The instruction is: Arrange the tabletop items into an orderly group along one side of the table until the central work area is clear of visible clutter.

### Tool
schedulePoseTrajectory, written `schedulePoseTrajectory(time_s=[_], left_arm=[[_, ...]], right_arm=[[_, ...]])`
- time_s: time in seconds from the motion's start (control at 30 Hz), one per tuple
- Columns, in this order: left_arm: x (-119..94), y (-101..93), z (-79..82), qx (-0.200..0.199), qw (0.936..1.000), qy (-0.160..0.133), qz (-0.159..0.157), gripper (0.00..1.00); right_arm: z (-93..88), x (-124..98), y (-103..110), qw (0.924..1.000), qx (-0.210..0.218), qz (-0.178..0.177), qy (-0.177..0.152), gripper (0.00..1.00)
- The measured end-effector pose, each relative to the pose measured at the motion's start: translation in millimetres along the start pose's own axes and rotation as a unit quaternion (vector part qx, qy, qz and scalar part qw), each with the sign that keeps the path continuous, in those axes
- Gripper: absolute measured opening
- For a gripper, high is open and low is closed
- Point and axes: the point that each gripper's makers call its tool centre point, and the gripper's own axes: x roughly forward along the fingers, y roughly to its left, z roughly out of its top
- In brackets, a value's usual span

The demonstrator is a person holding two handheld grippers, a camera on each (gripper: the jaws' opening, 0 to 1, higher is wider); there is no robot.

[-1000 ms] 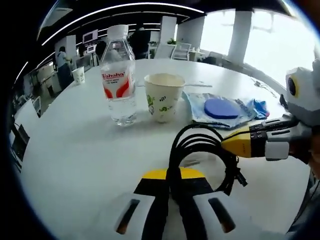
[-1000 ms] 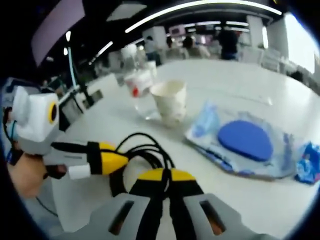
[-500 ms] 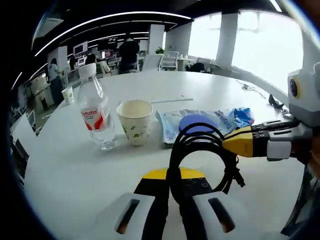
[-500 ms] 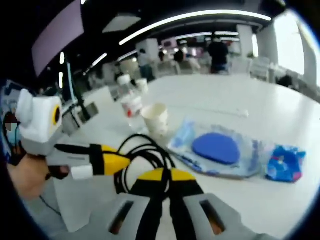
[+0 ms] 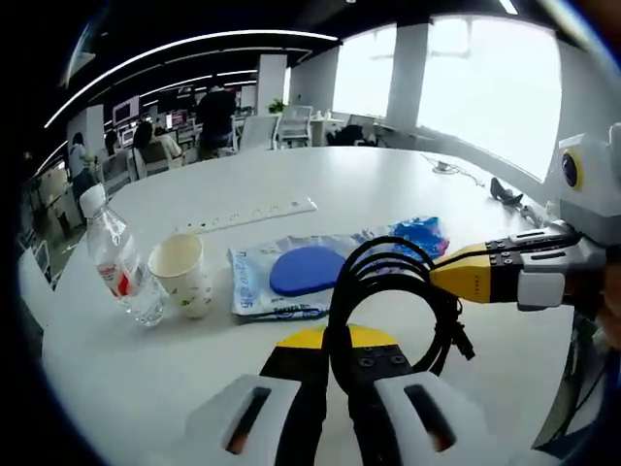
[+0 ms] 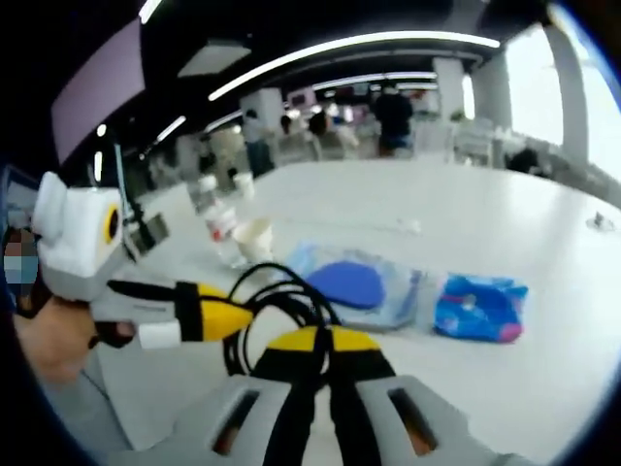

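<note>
1. Both grippers are holding one coiled black cable point(image 5: 393, 301) between them, above the near edge of the white round counter point(image 5: 388, 184).
2. The left gripper point(image 5: 335, 374) is pinching the bottom of the coil, its jaws pressed together on the strands; in the right gripper view it is entering from the left point(image 6: 218, 316), yellow tips at the loop.
3. The right gripper point(image 6: 315, 374) is likewise closing its jaws on the cable, with the loop point(image 6: 277, 306) rising just ahead of them; in the left gripper view it is coming in from the right point(image 5: 475, 277), gripping the coil's side.
4. Judgement: the two-point hold is probably keeping the coil from springing open while it is being carried.
5. The remaining items are sitting in a rough row beyond the coil: a water bottle point(image 5: 121, 272) with a red label, a paper cup point(image 5: 184, 277) just beside it, a clear packet with a blue round pad point(image 5: 306, 272), and a small blue wrapper point(image 5: 417, 233).
6. A white power strip point(image 5: 247, 214) is lying further back, apart from the row.
7. Judgement: the row is already forming the group; the cable is the item not yet set down, and it likely belongs at the end of that row, so that the centre is freed.
</note>
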Motion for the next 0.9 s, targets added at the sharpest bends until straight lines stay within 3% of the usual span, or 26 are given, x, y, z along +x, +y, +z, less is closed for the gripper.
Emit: schedulePoseTrajectory(time_s=[0.4,0.9], left_arm=[[21.7,-70.4,6.2,0.025,0.9986,0.007,-0.045,0.04],[46.7,-126.1,12.0,0.031,0.9966,0.012,-0.076,0.04]], right_arm=[[-15.5,-45.1,-54.8,0.9988,0.023,-0.043,-0.006,0.00],[-21.5,-77.7,-106.5,0.9973,0.030,-0.066,-0.012,0.00]])
